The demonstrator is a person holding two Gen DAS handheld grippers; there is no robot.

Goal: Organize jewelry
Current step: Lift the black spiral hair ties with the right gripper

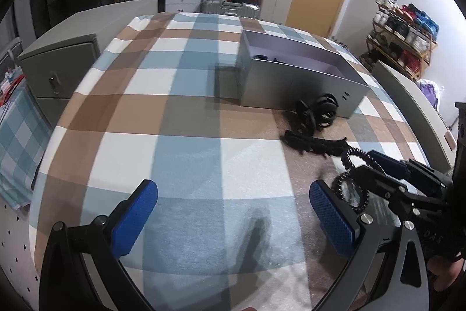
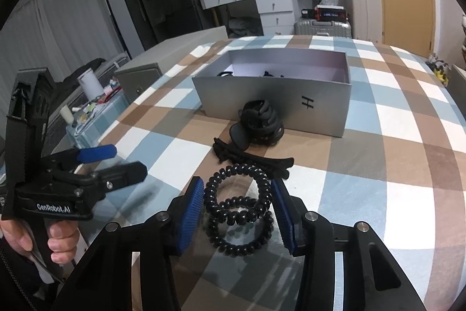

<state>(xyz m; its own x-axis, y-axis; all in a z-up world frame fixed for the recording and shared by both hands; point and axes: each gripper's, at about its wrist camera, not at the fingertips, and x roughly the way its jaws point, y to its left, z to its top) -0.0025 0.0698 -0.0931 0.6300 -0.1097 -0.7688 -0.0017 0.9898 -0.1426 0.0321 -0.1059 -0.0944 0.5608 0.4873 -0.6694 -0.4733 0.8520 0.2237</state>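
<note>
Two black spiral hair ties (image 2: 237,216) lie looped together on the checked bedspread, and both blue pads of my right gripper (image 2: 237,194) press on their sides. The left wrist view shows the same right gripper (image 1: 359,168) at the right edge with the spiral hair ties (image 1: 348,156) in its fingers. My left gripper (image 1: 233,188) stands wide open over bare cloth, with nothing between its pads. Black flat hair clips (image 2: 253,158) and a black claw clip (image 2: 262,118) rest just in front of the open grey box (image 2: 271,95), which holds a few dark items.
A checked bedspread (image 1: 186,95) covers the bed. A grey bedside cabinet (image 1: 58,72) stands to the left and a shoe rack (image 1: 402,40) at the far right. A person's hand (image 2: 61,241) grips the left gripper (image 2: 128,162). Suitcases and a white dresser line the back wall.
</note>
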